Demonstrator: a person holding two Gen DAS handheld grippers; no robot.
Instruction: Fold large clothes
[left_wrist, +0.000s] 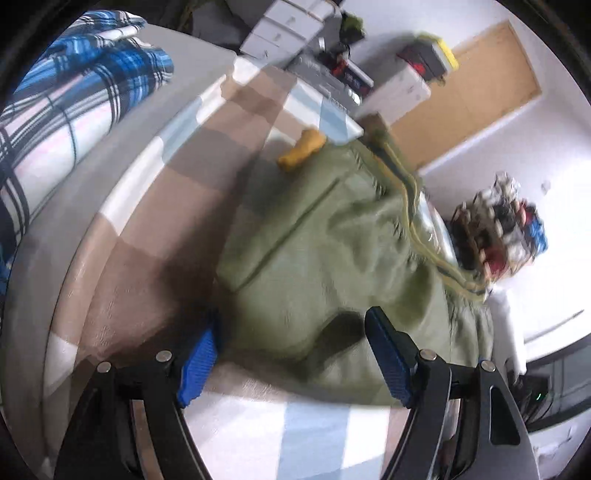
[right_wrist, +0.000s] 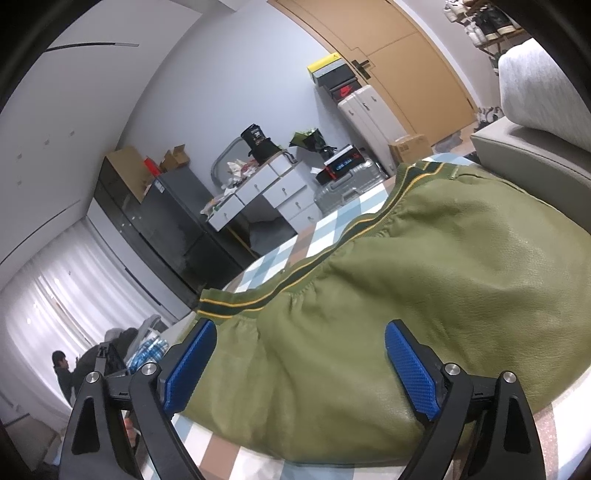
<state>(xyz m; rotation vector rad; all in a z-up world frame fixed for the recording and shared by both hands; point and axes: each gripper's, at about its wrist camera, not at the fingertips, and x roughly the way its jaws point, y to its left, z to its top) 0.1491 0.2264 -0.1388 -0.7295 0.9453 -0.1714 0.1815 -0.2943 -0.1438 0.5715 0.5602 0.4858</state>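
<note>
An olive green jacket (left_wrist: 332, 240) with a green and yellow striped hem lies spread on a checked bed cover (left_wrist: 177, 206). In the left wrist view my left gripper (left_wrist: 291, 332) is open, its blue pads on either side of the jacket's near edge, holding nothing. The jacket also shows in the right wrist view (right_wrist: 443, 266), puffed up, with its striped hem (right_wrist: 332, 251) along the far side. My right gripper (right_wrist: 299, 343) is open just above the jacket's near edge, its blue pads wide apart. A mustard yellow patch (left_wrist: 301, 149) shows at the jacket's far end.
A blue and white plaid garment (left_wrist: 74, 92) lies at the bed's far left. Suitcases (right_wrist: 365, 118), a white drawer desk (right_wrist: 266, 192) and a black cabinet (right_wrist: 155, 221) stand beyond the bed. A grey padded headboard (right_wrist: 532, 147) is at right. A person (right_wrist: 62, 369) sits low left.
</note>
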